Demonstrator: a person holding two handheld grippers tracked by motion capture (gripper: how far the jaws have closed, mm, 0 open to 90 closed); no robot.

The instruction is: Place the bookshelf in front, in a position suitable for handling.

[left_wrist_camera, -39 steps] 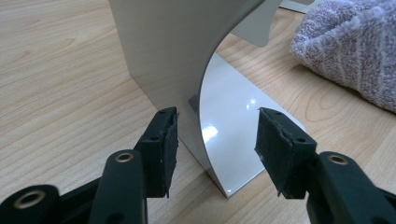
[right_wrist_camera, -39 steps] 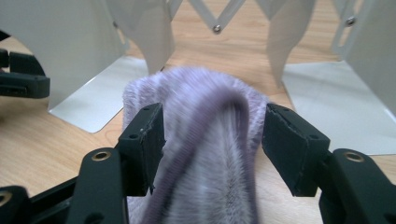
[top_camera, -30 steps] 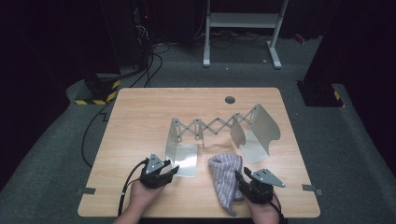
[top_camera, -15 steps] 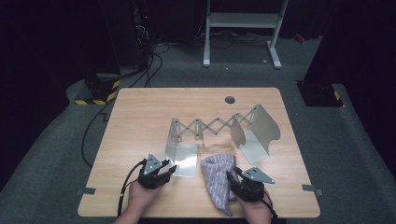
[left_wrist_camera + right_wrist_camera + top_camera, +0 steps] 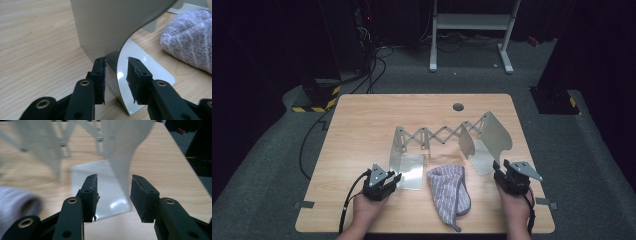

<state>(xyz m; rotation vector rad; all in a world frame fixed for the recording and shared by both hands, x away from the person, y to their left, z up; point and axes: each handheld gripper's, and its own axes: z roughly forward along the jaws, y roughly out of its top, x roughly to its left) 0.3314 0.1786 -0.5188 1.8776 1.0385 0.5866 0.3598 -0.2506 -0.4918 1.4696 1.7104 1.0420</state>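
Wooden table (image 5: 362, 130) holds an extendable metal rack (image 5: 437, 137); left gripper (image 5: 396, 177), jaws just closing, straddles its left foot, right gripper (image 5: 497, 169) gapes empty near its right foot.

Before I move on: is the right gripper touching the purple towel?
Apart. The high view shows the right gripper beside the right metal bookend, with bare table between it and the purple towel.

Bright lit table (image 5: 362, 125) amid dark surroundings; right gripper view motion-blurred, glare on metal.
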